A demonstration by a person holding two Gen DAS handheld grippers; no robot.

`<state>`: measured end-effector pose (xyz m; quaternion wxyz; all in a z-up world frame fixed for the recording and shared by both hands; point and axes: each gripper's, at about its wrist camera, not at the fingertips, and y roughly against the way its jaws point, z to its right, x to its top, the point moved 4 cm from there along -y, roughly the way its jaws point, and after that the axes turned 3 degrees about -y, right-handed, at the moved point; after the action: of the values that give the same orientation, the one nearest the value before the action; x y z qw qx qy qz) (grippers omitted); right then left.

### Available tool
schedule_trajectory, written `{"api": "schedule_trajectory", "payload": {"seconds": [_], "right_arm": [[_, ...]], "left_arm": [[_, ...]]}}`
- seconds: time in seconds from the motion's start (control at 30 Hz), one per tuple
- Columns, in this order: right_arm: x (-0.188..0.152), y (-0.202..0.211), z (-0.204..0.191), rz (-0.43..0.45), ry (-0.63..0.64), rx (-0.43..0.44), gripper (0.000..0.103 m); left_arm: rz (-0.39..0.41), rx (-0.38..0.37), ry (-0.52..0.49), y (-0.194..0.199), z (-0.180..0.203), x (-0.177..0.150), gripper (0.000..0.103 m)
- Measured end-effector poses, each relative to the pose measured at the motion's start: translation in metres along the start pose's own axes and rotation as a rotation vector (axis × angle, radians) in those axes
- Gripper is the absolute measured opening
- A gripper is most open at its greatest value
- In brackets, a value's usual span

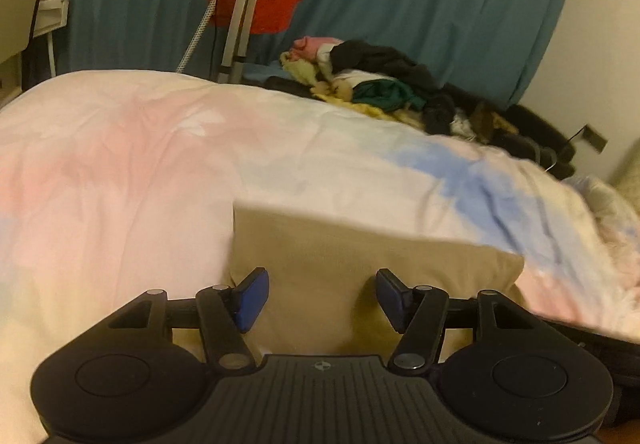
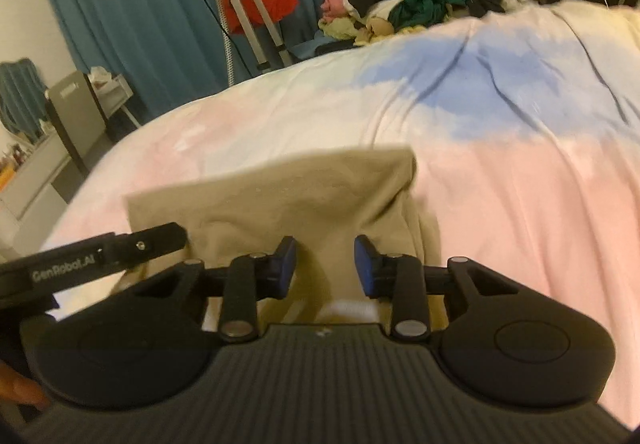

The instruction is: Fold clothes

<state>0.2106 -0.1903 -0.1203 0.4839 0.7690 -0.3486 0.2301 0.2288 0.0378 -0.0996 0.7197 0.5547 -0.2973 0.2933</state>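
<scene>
The near edge of the beige garment (image 1: 360,264) disappears under the left gripper (image 1: 322,298) body, and likewise under the right gripper (image 2: 325,268), so whether its blue pads (image 2: 362,268) touch cloth cannot be told. The bedspread (image 1: 140,164) runs off both sides of each view. The heap of clothes (image 2: 416,0) is too tangled and soft to tell into separate pieces. The red object (image 1: 272,8) sits partly behind the metal stand (image 1: 240,24), whose top is cut off. The right edge of the left view is smeared.
</scene>
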Motion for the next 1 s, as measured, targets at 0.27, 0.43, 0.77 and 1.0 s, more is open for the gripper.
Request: {"api": "schedule_trajectory", "payload": {"seconds": [0.27,0.43,0.77,1.0], "right_arm": [[0.002,-0.021,-0.001,-0.003,0.071,-0.043,0.034],[-0.026,0.032,-0.008,-0.003,0.088,-0.036,0.037],[-0.042,0.009,0.011,-0.066,-0.017,-0.06,0.034],[-0.048,0.019,0.008,-0.066,-0.021,-0.077,0.034]], "left_arm": [[-0.008,-0.017,-0.004,0.014,0.001,-0.002,0.062],[0.021,-0.074,-0.057,0.063,0.022,-0.022,0.063],[-0.048,-0.013,-0.084,0.05,0.03,-0.05,0.066],[-0.081,-0.205,0.049,0.093,0.026,-0.059,0.074]]}}
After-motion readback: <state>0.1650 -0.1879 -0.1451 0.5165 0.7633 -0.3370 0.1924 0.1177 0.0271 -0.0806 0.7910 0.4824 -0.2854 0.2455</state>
